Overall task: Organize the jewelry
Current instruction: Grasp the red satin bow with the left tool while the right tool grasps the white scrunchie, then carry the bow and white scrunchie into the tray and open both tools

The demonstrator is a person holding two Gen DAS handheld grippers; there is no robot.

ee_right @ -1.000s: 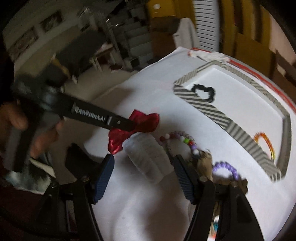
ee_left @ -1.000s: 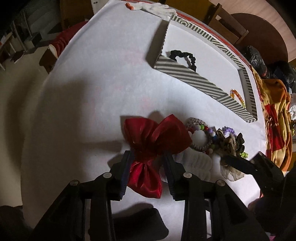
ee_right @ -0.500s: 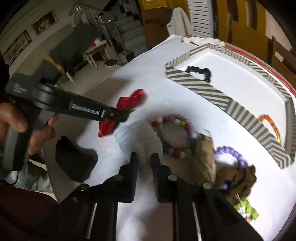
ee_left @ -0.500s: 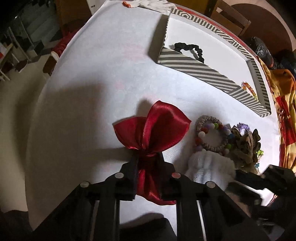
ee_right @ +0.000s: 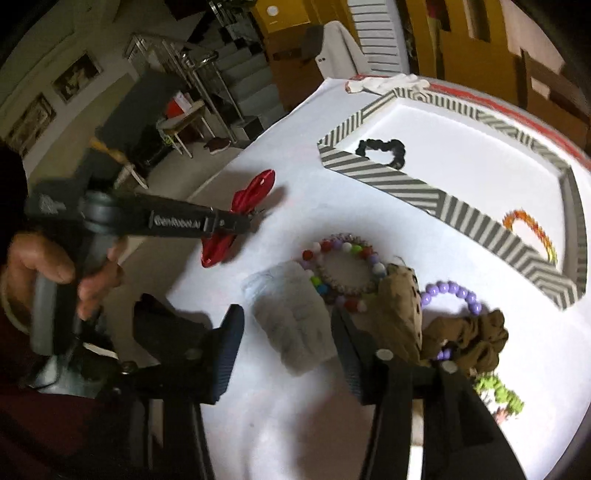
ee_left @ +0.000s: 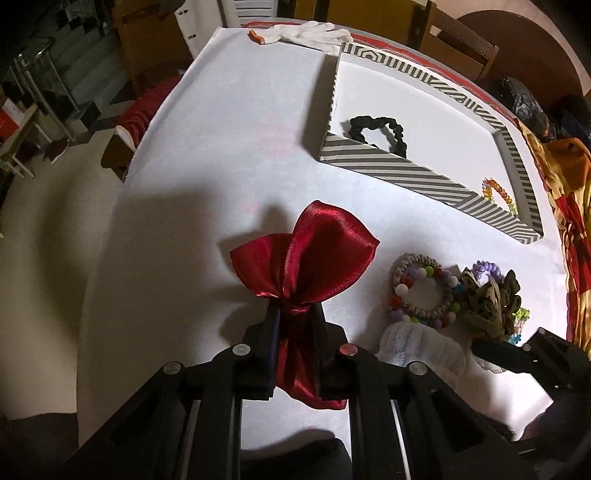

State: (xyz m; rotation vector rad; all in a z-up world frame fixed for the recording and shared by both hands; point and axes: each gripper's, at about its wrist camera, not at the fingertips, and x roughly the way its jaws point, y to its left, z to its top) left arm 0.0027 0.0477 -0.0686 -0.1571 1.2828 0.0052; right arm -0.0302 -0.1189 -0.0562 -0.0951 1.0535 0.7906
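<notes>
My left gripper [ee_left: 293,317] grips a red satin bow [ee_left: 314,258] at its knot, the jaws still closing on it; the bow's wings stand up over the white tablecloth. In the right wrist view the same bow [ee_right: 255,195] sticks out of the left gripper [ee_right: 249,221]. My right gripper [ee_right: 286,317] straddles a white fluffy scrunchie [ee_right: 291,325] lying on the cloth, its jaws opening and the pads clear of it. The striped tray [ee_left: 388,166] at the back holds a black scrunchie [ee_left: 380,129] and an orange bead bracelet [ee_left: 496,192].
Beside the white scrunchie lie a crochet ring with coloured beads [ee_left: 421,291], a purple bead bracelet [ee_right: 454,291], brown scrunchies [ee_right: 472,336] and a green trinket [ee_right: 498,395]. A white glove [ee_left: 314,31] lies at the far table edge. A person's hand [ee_right: 37,266] holds the left gripper.
The left jaws went from wide around the bow to clamped on its knot, and the bow's wings now stand up. The right jaws shut near the white scrunchie, then spread around it.
</notes>
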